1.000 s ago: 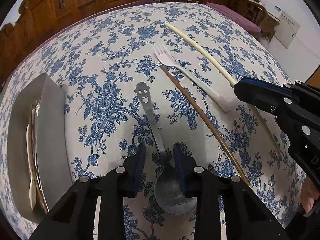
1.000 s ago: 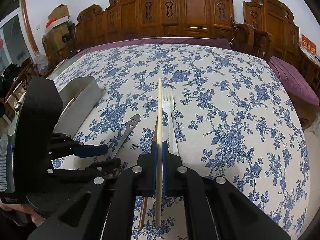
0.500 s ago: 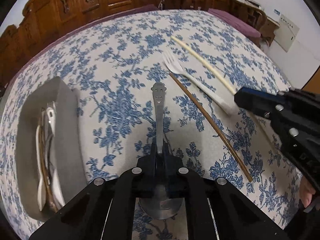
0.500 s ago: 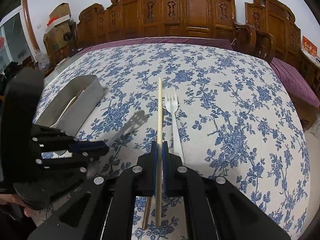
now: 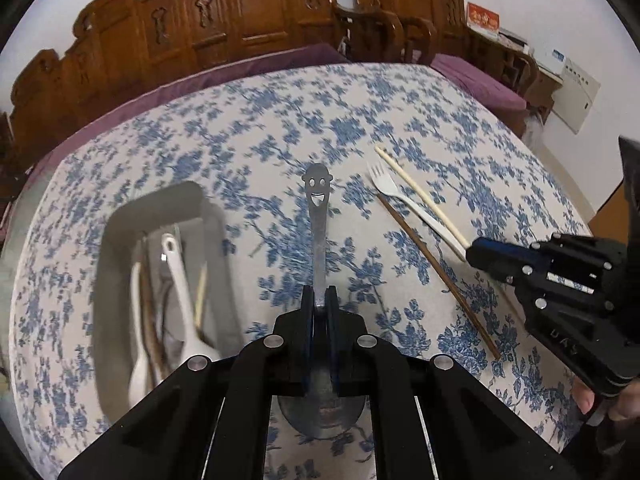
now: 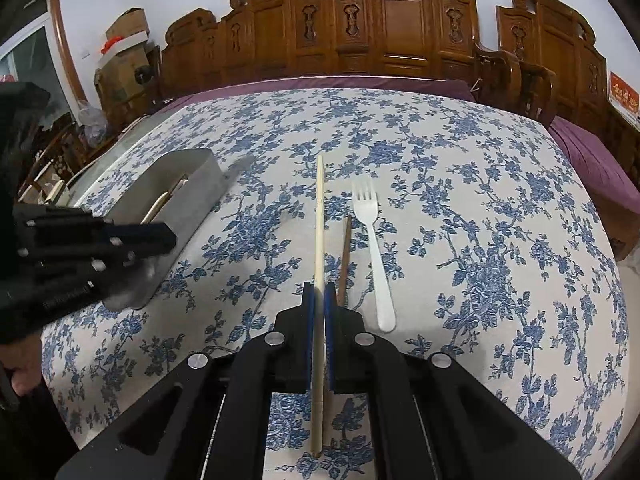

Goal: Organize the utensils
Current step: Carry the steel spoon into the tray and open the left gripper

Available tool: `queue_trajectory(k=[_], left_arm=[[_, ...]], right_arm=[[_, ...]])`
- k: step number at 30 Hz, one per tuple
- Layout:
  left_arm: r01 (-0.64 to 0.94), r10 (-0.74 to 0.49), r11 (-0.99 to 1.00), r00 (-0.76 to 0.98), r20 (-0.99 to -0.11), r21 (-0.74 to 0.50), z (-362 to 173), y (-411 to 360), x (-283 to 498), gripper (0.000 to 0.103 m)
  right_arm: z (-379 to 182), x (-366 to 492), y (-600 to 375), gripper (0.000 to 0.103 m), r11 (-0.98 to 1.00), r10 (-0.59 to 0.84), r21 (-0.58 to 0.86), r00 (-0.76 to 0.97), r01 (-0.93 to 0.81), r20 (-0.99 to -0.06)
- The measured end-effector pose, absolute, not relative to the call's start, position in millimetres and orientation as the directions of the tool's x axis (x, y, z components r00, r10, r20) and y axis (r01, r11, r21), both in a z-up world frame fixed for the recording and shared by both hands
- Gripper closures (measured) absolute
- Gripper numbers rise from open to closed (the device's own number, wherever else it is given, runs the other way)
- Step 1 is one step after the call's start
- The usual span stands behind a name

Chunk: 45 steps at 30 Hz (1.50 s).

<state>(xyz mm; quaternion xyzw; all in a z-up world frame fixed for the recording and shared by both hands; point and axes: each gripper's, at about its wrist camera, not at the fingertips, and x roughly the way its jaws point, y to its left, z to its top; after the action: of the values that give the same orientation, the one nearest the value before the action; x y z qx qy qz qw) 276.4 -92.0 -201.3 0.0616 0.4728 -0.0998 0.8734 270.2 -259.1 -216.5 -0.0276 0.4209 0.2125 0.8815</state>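
Left wrist view: the left gripper [image 5: 319, 300] has its jaws clamped on the neck of a steel spoon with a smiling face cut into its handle end [image 5: 319, 220]. The handle points away from the camera, and the bowl shows below the jaws. To the left, a grey rectangular metal tray [image 5: 120, 224] sits on the desk covered by a blue-flowered white cloth [image 5: 248, 128]; the tray holds white plastic spoons and some chopsticks, blurred. To the right lie a white plastic fork [image 5: 404, 204], a dark brown wooden chopstick [image 5: 436, 272] just beside it, and a pale cream chopstick [image 5: 416, 192] on the fork's far side. The right gripper [image 5: 480, 252] reaches in from the right edge, its tip over the near end of the cream chopstick.

Right wrist view: the right gripper [image 6: 319, 300] has its jaws pressed together on the cream chopstick [image 6: 319, 220], which runs straight ahead and sticks out behind the jaws as well. Just right of it lies the brown chopstick [image 6: 344, 252], then the fork [image 6: 374, 248], tines pointing away. The tray [image 6: 192, 184] stands at the left, partly hidden by the left gripper [image 6: 160, 238].
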Motion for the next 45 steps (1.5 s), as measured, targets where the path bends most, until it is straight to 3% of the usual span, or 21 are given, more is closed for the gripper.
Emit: queue_trajectory(k=[16, 45], left_arm=[[0.177, -0.116, 0.984, 0.580, -0.806, -0.014, -180.5, -26.1, 264.9, 0.098], [0.092, -0.108, 0.993, 0.552, -0.827, -0.068, -232.9, 45.9, 290.5, 0.098]], right_arm=[[-217.3, 256.8, -231.9, 0.097, 0.882, 0.392, 0.143, 0.532, -0.449, -0.751], [-192.8, 239.5, -143.0, 0.097, 0.818, 0.461, 0.125, 0.511, -0.562, -0.726]])
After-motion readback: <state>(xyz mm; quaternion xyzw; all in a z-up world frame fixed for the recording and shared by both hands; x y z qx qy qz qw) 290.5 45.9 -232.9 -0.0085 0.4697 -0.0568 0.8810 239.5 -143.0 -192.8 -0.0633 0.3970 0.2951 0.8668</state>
